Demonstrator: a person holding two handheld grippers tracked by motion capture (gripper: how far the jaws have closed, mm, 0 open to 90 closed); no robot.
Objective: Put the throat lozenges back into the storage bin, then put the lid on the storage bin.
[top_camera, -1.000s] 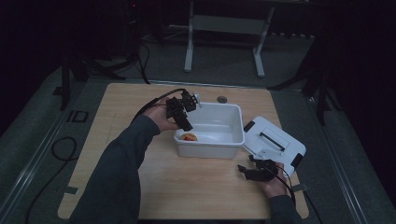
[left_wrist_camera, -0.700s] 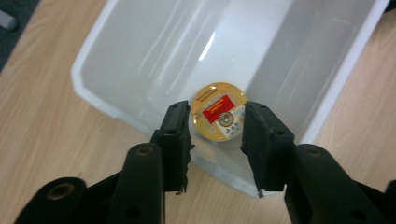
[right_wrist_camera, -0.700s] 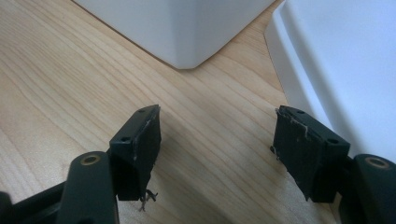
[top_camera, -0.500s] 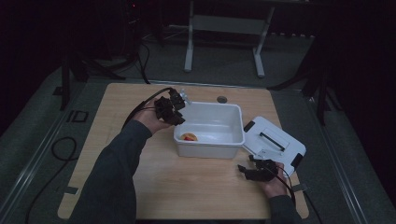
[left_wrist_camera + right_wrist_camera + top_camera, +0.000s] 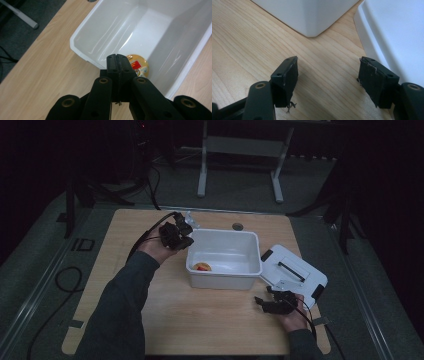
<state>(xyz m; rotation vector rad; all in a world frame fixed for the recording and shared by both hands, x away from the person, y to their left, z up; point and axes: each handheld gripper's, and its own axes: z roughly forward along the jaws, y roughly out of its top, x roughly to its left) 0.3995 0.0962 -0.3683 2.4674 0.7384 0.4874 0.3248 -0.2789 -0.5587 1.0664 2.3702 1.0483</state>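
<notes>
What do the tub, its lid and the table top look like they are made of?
Tub: likely glossy white plastic; its inner walls show streaky light reflections. Lid: apparently the same white plastic, smooth, with dark clips at its corners. Table top: pale wood or wood-look laminate with matte grain lines; which one cannot be told.

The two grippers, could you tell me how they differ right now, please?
The left gripper has its jaws pressed shut with nothing between them; the right gripper has its jaws wide apart. The left one is held up at the white tub's left end; the right one sits low by the lid. Both are black and hand-held.
</notes>
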